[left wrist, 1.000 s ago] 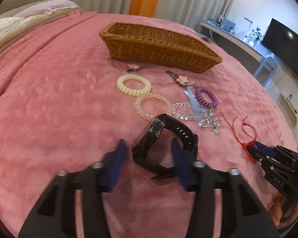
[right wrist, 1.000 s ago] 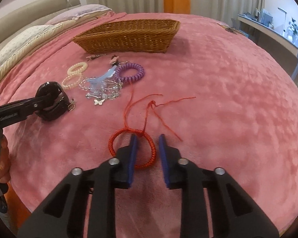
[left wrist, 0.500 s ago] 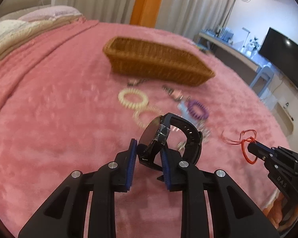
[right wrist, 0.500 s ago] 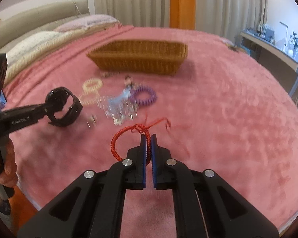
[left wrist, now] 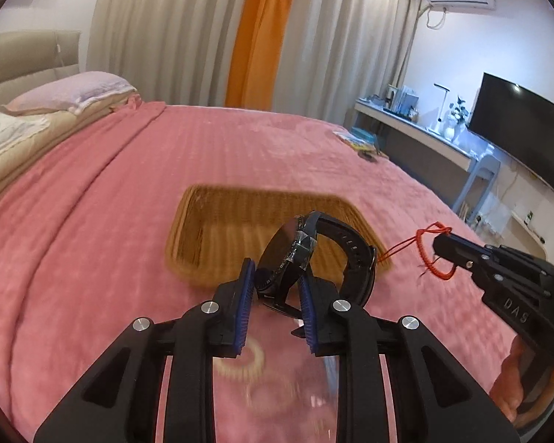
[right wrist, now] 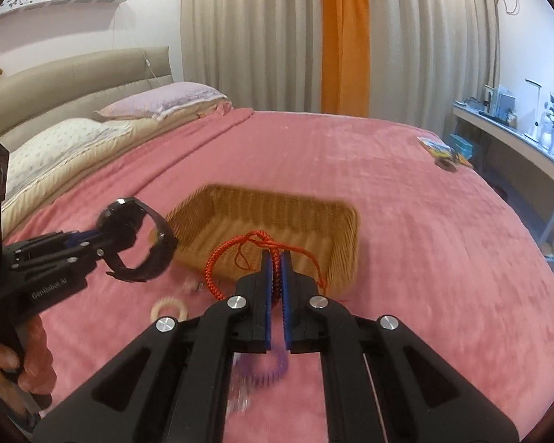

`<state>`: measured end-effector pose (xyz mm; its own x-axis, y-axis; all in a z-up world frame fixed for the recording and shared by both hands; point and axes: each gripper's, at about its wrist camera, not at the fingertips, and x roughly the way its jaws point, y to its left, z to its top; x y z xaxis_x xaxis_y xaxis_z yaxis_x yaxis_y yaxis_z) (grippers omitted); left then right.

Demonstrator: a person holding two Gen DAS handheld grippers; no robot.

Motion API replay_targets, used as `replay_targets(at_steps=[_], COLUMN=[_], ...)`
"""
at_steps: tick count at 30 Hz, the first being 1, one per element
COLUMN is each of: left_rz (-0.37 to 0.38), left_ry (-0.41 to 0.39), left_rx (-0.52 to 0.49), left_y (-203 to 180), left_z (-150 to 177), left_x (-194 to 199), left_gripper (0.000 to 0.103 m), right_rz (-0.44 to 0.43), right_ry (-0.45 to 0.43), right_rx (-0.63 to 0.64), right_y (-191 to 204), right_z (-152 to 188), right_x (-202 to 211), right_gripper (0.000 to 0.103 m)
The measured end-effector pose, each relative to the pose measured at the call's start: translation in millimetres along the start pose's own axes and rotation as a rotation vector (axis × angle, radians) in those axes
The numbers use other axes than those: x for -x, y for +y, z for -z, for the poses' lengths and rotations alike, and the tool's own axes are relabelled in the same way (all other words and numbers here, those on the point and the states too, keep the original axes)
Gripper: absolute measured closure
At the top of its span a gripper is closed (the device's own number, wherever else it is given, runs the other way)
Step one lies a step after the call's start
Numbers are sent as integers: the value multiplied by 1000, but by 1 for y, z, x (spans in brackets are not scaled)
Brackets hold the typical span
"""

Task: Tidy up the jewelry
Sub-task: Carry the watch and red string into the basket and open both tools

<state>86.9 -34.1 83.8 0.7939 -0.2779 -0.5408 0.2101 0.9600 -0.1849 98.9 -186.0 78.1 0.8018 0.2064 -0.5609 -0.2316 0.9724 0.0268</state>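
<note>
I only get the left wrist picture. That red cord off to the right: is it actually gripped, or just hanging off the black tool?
Observer: Gripped. The right wrist view shows the red bracelet pinched between the shut jaws of the right gripper.
Visitor: Is it over the basket?
Observer: In that view, it lines up with the opening of the wicker basket. I cannot tell how high it is.
Visitor: Is there anything on the bed that I can't see?
Observer: Yes, a purple coil hair tie lies blurred on the pink blanket, under the right gripper.
</note>
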Motion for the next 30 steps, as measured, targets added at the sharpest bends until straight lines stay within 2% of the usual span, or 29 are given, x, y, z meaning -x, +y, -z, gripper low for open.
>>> replay_targets(at_steps=[6, 11, 14, 20, 22, 25, 28, 30], left_rz=[-23, -45, -36, -47, -39, -20, 4, 20], left_ry=[2, 63, 95, 153, 166, 146, 123, 109], left_rx=[16, 37, 44, 28, 22, 20, 20, 32], left_y=[16, 33, 40, 41, 40, 39, 36, 35], left_z=[-28, -26, -17, -8, -5, -5, -10, -10], left_x=[-68, -119, -136, -153, -151, -137, -116, -102], left_gripper=[81, 81, 81, 80, 75, 56, 54, 53], right_rz=[-52, -62, -59, -56, -60, -69, -78, -72], right_ry=[56, 164, 217, 299, 326, 356, 338, 320], right_rx=[-42, -84, -102, -98, -103, -117, -119, -116], right_y=[-11, -18, -24, -28, -30, -32, -32, -32], right_z=[-34, -27, -16, 0, 2, 0, -3, -3], right_x=[-80, -143, -166, -185, -186, -182, -164, -147], right_gripper=[100, 100, 100, 99, 99, 90, 76, 62])
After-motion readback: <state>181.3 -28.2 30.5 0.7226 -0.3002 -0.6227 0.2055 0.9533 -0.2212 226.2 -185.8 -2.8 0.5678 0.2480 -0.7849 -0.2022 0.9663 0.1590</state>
